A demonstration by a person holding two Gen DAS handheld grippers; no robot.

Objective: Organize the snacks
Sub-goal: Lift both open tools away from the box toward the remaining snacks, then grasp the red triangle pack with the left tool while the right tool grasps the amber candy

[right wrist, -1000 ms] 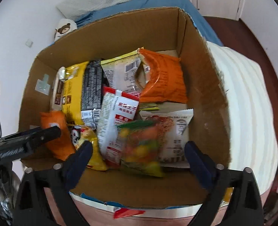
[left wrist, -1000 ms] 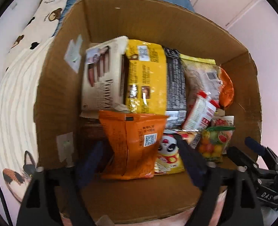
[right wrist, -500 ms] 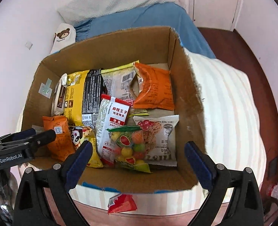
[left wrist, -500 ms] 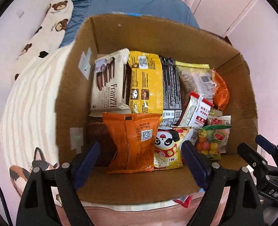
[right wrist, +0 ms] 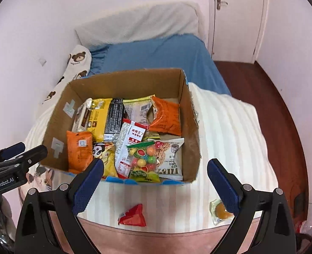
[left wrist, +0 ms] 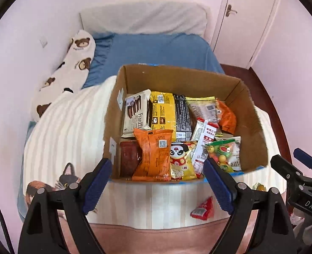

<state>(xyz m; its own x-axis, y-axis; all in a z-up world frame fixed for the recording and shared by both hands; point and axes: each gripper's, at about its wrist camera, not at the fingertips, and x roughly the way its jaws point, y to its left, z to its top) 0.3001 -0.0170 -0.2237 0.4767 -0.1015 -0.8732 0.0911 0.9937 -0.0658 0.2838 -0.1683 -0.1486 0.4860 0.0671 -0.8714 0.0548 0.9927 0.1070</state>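
snacks: red packet and clear yolk pouch lie loose at blanket's near edge, outside box. light, crinkly, slippery; pinch a sealed end. left gripper and right gripper both spread wide, empty.

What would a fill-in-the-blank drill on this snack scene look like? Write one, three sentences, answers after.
1. The snacks sit in a ____ box on the striped blanket.
2. The small red packet lies ____ the box.
3. Both the left gripper and the right gripper have jaws that are ____ and hold nothing.

Missing words: cardboard; outside; open
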